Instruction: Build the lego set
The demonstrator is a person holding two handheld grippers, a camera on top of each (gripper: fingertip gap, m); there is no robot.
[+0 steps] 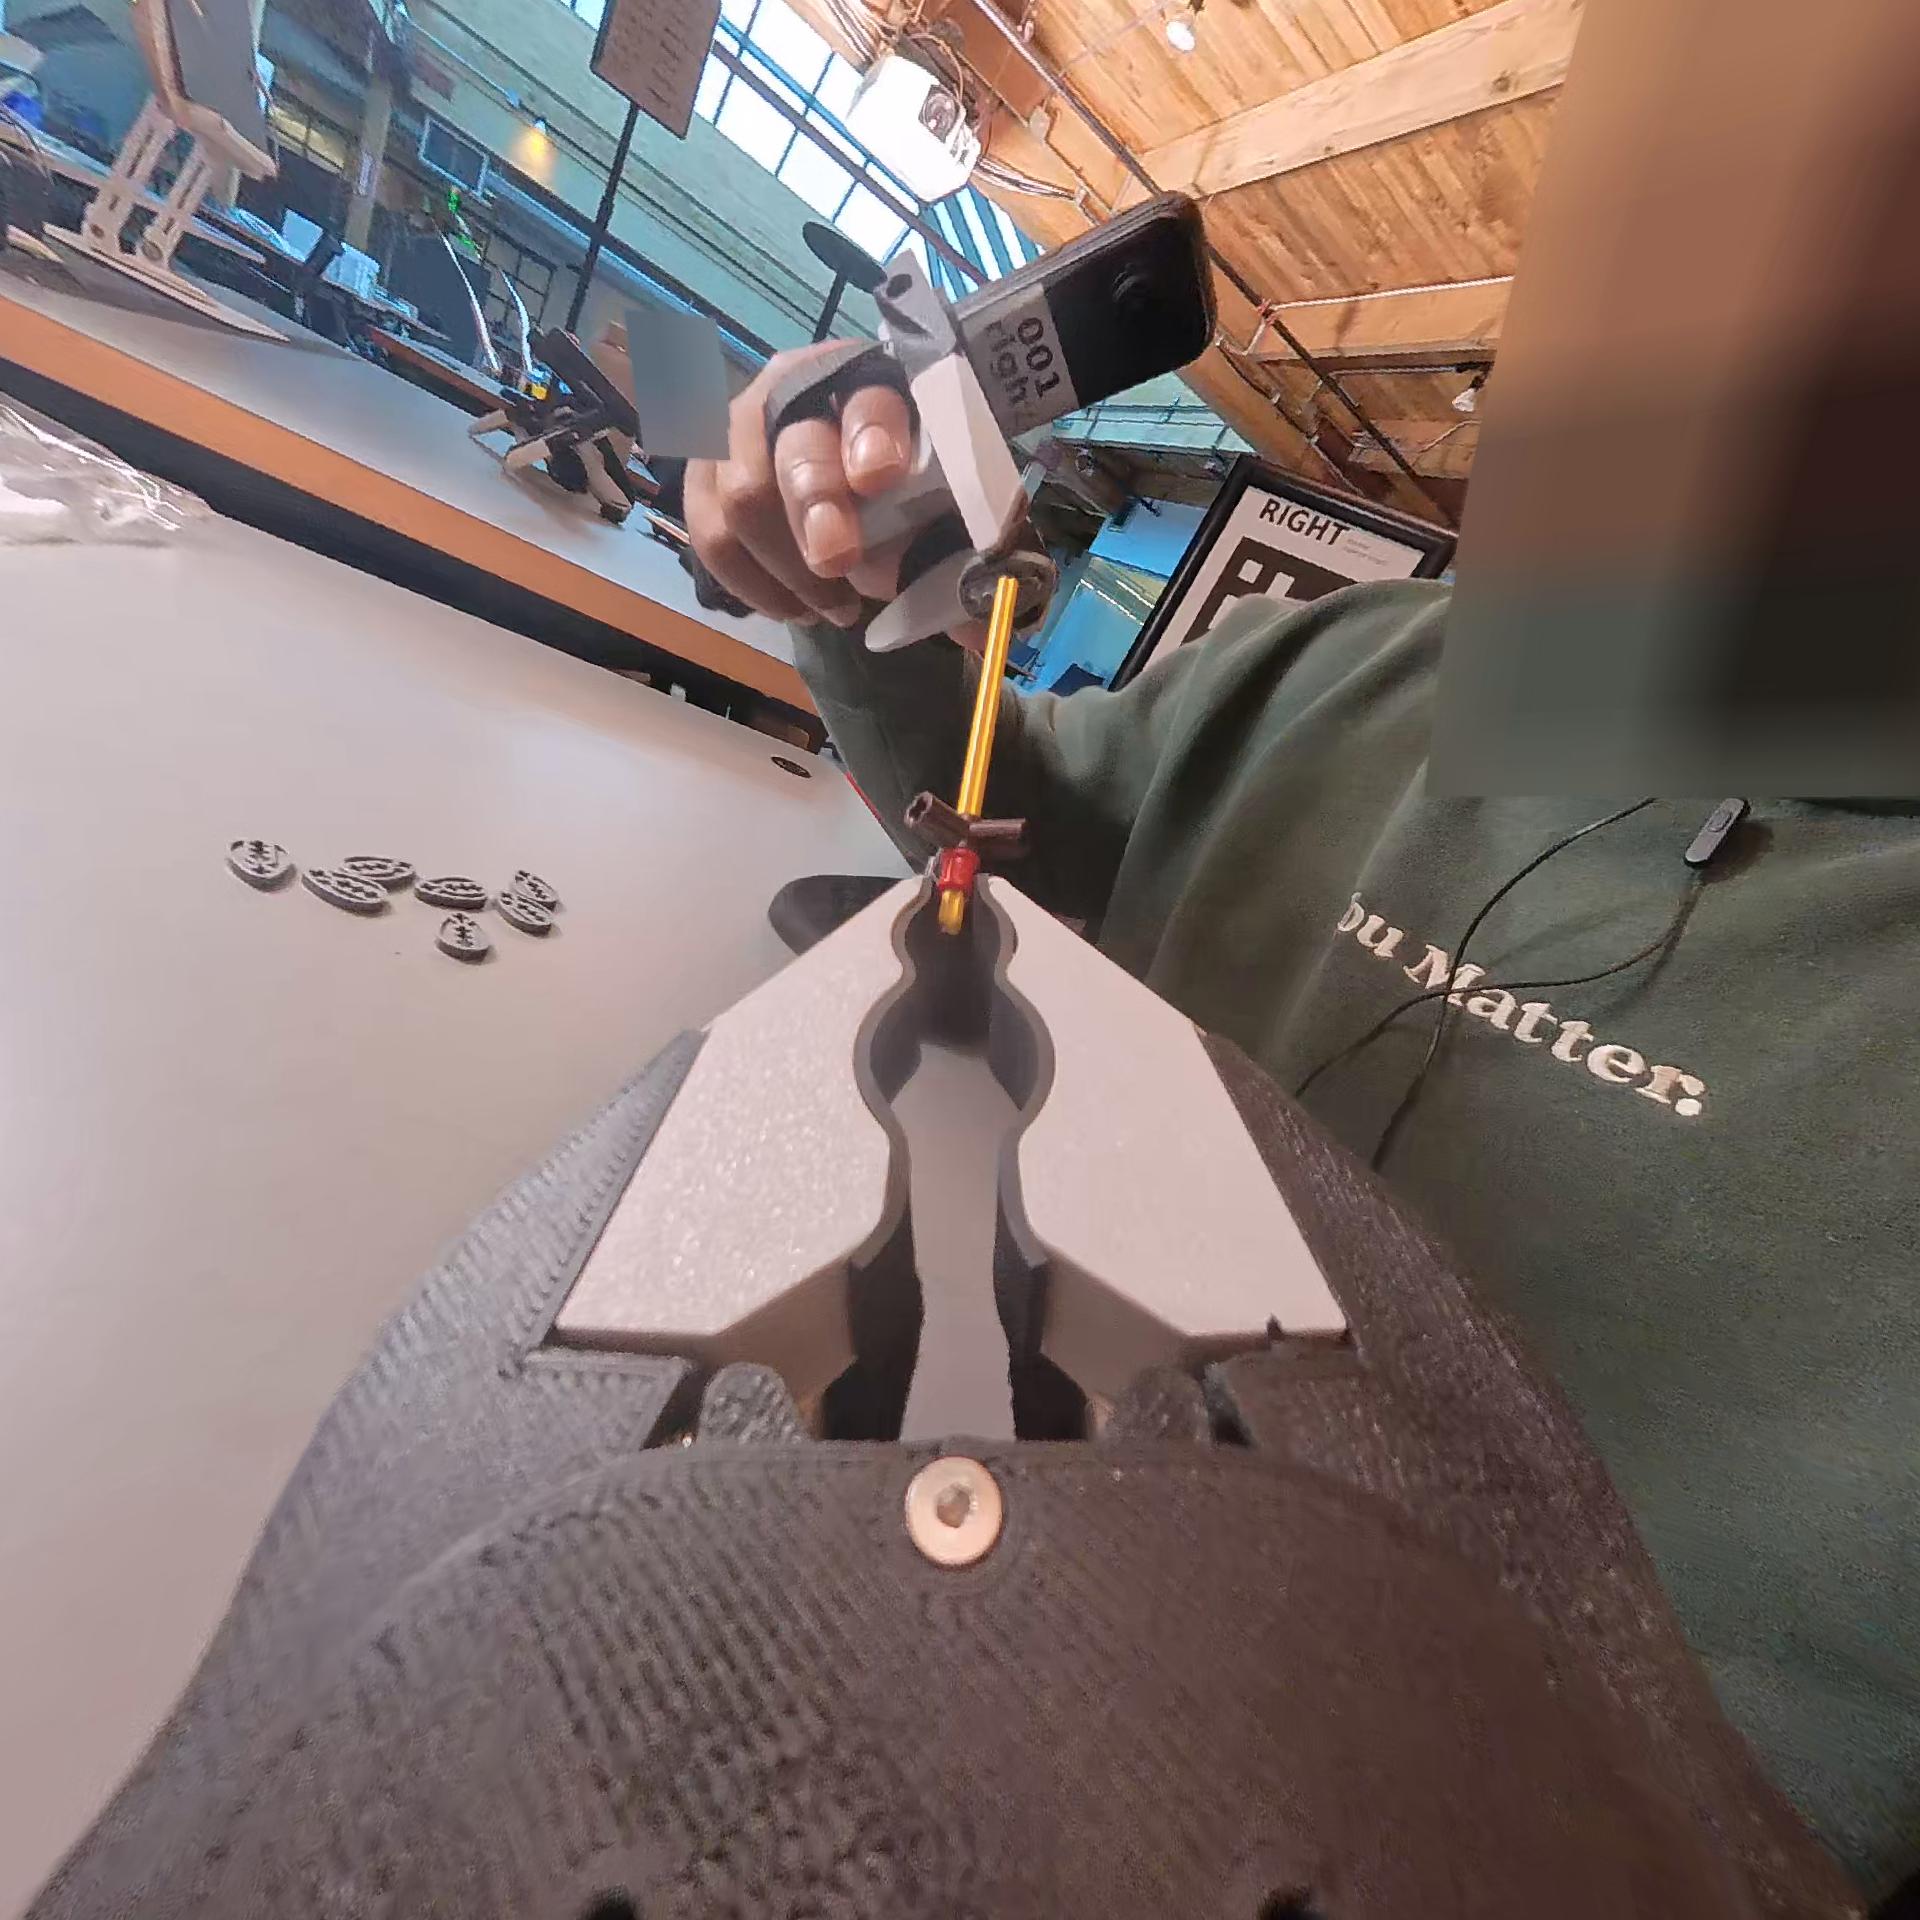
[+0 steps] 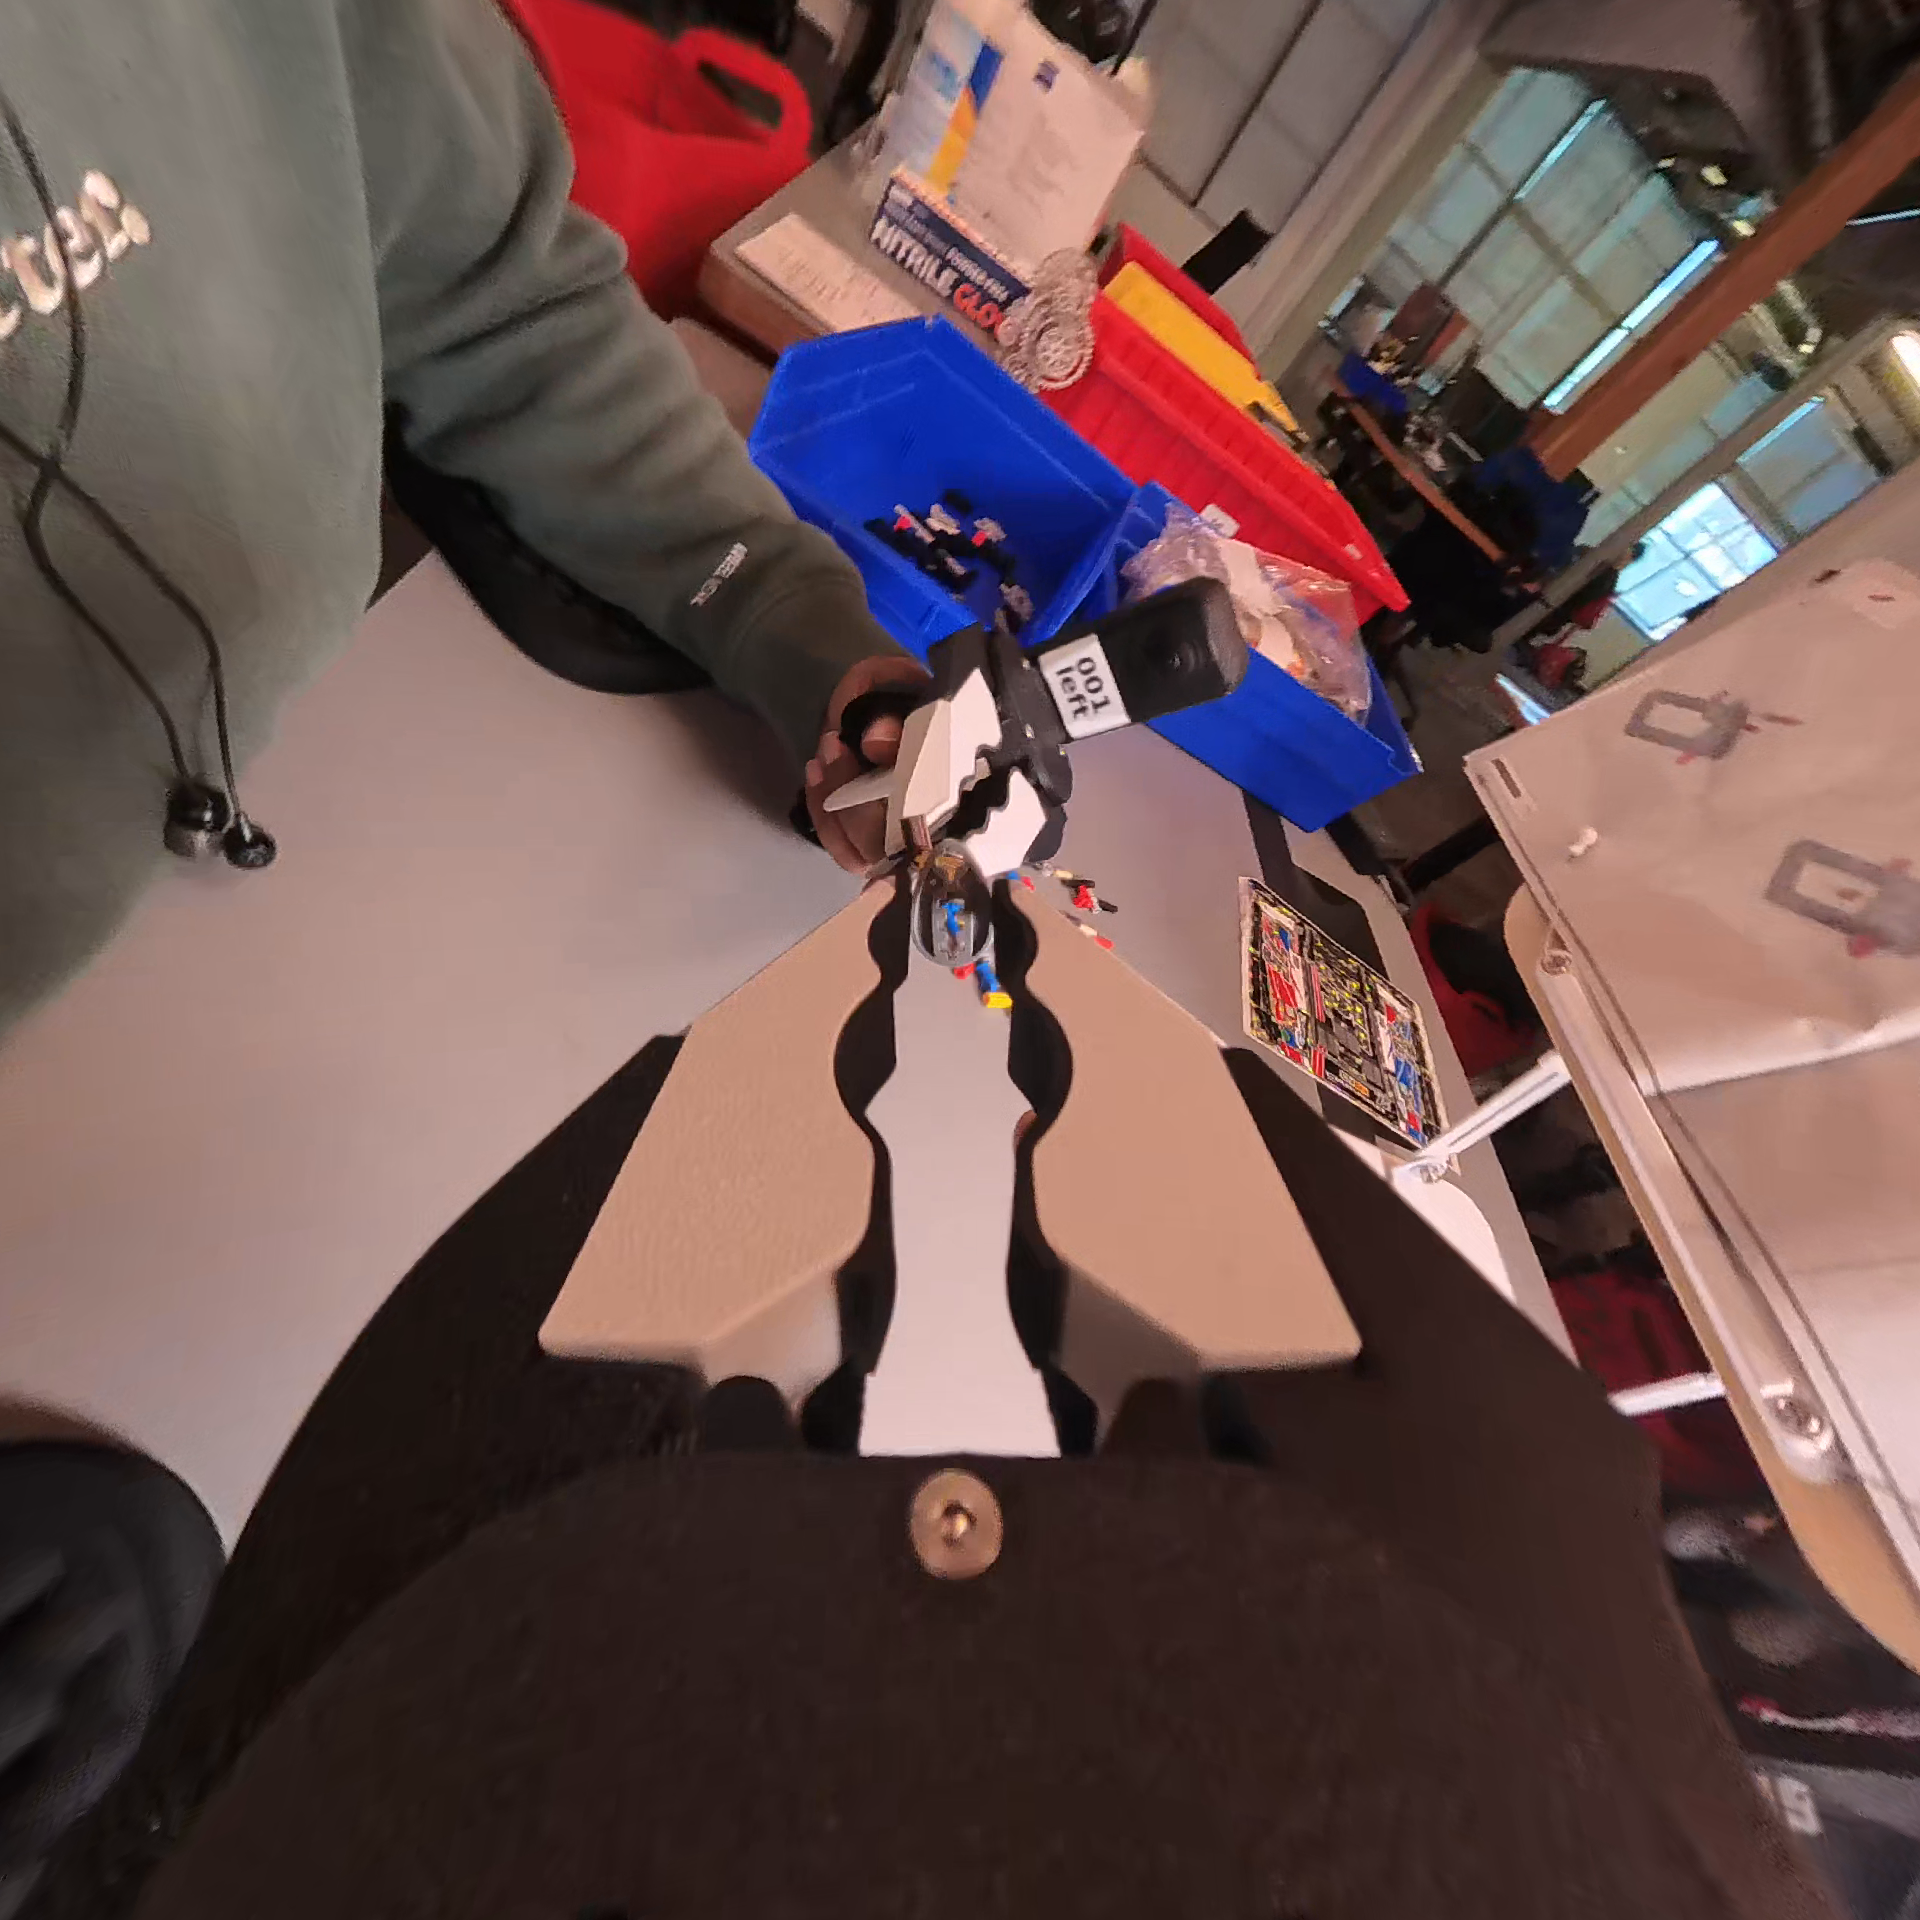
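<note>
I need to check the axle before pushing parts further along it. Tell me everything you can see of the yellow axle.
The yellow axle is a thin, straight, glossy rod, plastic by its look. It is held in the air, steeply tilted, between the two tools. Its lower end sits at the tips of the left tool, with a red bush and a dark brown connector threaded on just above. Its upper end runs into a grey oval piece held by the right tool.

We are seeing a red bin (image 2: pixel 1226 416) sitting behind a blue bin (image 2: pixel 914 436), a box of gloves (image 2: pixel 940 255) lying farther back, and a projector (image 1: pixel 920 125) hanging under the wooden ceiling (image 1: pixel 1299 156).
</note>
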